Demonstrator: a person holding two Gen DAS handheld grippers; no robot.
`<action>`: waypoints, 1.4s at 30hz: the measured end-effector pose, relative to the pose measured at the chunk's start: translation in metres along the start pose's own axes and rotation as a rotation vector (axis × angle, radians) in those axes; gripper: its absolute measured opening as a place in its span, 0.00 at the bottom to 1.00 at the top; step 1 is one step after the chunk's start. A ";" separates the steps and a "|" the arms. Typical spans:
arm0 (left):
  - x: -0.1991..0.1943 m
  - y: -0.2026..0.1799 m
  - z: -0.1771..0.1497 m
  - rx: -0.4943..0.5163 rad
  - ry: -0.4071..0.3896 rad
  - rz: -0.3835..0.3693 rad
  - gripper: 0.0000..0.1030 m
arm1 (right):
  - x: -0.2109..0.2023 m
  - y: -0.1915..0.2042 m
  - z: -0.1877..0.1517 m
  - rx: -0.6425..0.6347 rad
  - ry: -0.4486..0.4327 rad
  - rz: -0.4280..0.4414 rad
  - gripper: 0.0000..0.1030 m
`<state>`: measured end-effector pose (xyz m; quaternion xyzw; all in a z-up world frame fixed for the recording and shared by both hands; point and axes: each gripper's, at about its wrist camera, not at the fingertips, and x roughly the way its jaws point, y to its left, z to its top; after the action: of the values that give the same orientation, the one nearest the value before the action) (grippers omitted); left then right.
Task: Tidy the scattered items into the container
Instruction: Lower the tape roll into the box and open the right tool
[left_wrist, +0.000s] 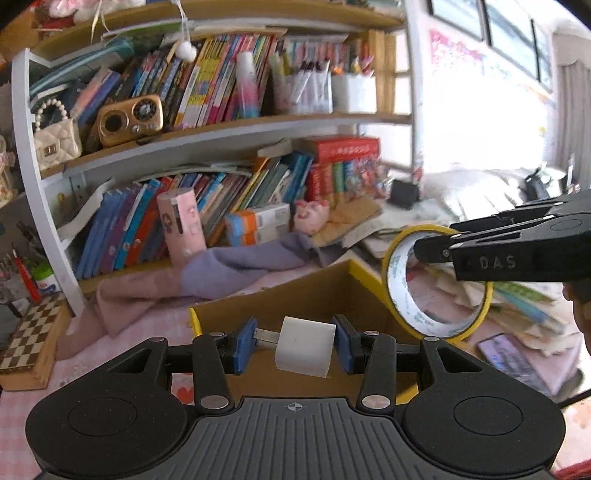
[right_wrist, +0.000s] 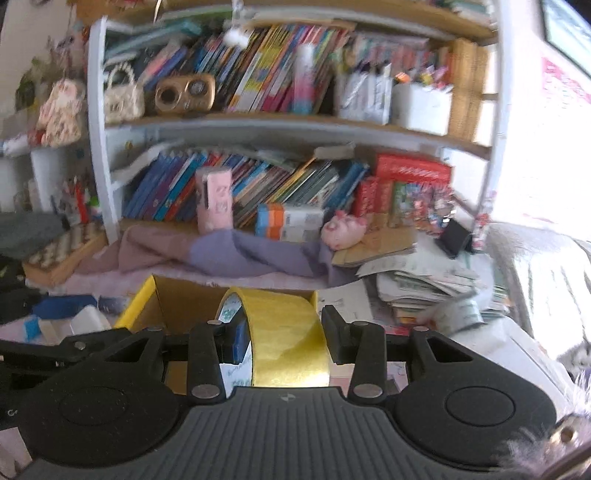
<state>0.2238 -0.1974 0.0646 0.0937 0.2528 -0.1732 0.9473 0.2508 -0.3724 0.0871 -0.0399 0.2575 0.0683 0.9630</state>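
A cardboard box (left_wrist: 295, 299) with yellow edges sits on the pink desk, open at the top. My left gripper (left_wrist: 295, 341) is shut on a white charger block (left_wrist: 304, 347), with its metal plug end at the left pad, held over the box's near side. My right gripper (right_wrist: 282, 338) is shut on a yellow tape roll (right_wrist: 286, 336), one finger inside the ring, held over the box (right_wrist: 184, 302). In the left wrist view the right gripper (left_wrist: 436, 247) comes in from the right with the tape roll (left_wrist: 436, 284) at the box's right edge.
A bookshelf (left_wrist: 221, 125) full of books rises behind the box. A purple and pink cloth (left_wrist: 207, 277) lies along its foot. A paper pile (right_wrist: 424, 280) and a phone (left_wrist: 509, 358) lie to the right, and a chessboard (left_wrist: 29, 339) to the left.
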 end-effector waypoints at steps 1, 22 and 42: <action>0.009 -0.001 0.000 0.004 0.016 0.010 0.42 | 0.013 -0.001 -0.001 -0.013 0.022 0.015 0.37; 0.120 -0.002 -0.037 0.026 0.342 0.071 0.42 | 0.145 0.020 -0.040 -0.218 0.343 0.201 0.37; 0.074 -0.009 -0.024 0.008 0.202 0.167 0.85 | 0.107 0.008 -0.018 -0.153 0.205 0.190 0.64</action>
<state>0.2700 -0.2198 0.0057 0.1352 0.3375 -0.0845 0.9277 0.3329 -0.3550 0.0173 -0.0956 0.3511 0.1740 0.9150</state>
